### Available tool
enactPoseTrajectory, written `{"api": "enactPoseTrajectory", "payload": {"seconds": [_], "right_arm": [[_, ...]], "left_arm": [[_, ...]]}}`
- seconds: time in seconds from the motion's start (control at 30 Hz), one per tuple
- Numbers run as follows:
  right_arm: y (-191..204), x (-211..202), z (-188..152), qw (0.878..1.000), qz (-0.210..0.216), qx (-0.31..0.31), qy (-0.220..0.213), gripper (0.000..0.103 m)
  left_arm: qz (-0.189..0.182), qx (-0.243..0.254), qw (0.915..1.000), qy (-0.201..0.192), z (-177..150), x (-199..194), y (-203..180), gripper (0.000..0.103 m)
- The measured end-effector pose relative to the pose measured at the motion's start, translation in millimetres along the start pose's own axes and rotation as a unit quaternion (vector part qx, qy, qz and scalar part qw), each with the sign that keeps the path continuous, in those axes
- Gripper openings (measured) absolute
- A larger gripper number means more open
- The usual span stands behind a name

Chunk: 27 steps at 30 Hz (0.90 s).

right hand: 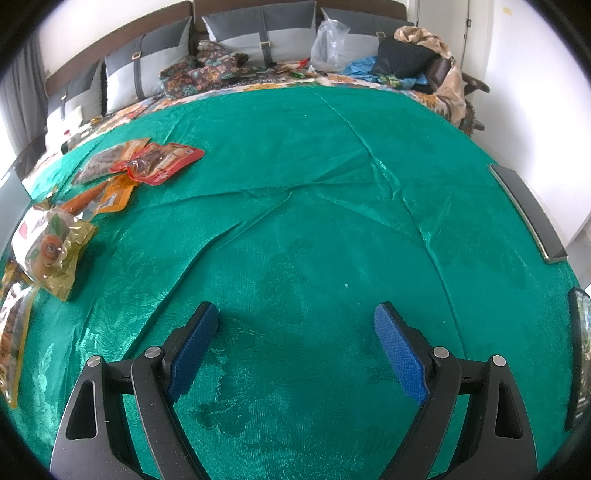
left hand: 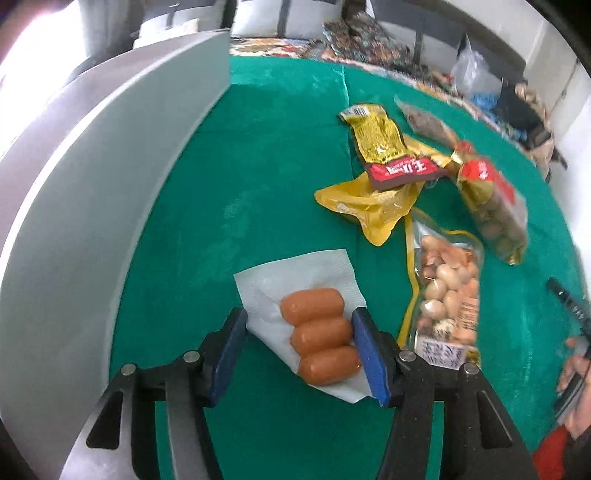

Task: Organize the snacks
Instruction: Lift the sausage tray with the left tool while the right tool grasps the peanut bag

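In the left wrist view my left gripper (left hand: 299,332) is closed around a clear pack of three sausages (left hand: 319,334) with a white backing; both blue pads touch its sides. It sits over the green cloth (left hand: 258,177). To the right lie a peanut pouch (left hand: 445,295), a yellow pouch (left hand: 365,206), a gold and red packet (left hand: 384,147) and a red and gold pack (left hand: 493,206). My right gripper (right hand: 295,325) is open and empty above bare green cloth (right hand: 314,184). Several snack packs (right hand: 140,162) and a gold-edged pack (right hand: 51,247) lie at its far left.
A large grey bin wall (left hand: 92,177) curves along the left of the left wrist view. A dark flat device (right hand: 528,210) and another dark object (right hand: 580,354) lie at the right cloth edge. Cushions (right hand: 258,33), a plastic bag (right hand: 328,44) and clutter are behind.
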State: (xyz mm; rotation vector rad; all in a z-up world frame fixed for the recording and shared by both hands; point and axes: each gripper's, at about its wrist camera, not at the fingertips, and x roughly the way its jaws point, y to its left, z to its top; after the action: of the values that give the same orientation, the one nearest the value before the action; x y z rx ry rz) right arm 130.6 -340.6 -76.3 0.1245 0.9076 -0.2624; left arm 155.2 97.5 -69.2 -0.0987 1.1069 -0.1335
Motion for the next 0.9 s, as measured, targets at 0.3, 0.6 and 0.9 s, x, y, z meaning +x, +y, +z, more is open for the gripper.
{"api": "enactPoseTrajectory", "payload": {"seconds": [0.3, 0.6, 0.9], "right_arm": [[96, -56, -12, 0.967, 0.213, 0.049, 0.128, 0.086], [302, -25, -25, 0.972, 0.098, -0.108, 0.186, 0.088], [250, -55, -25, 0.968, 0.172, -0.052, 0.174, 0.06]], "left_arm": [[-0.026, -0.011, 0.9981, -0.054, -13, -46, 6, 0.058], [-0.02, -0.015, 0.9952, -0.095, -23, -97, 27, 0.058], [-0.063, -0.069, 0.9905, -0.1, -25, -117, 67, 0.058]]}}
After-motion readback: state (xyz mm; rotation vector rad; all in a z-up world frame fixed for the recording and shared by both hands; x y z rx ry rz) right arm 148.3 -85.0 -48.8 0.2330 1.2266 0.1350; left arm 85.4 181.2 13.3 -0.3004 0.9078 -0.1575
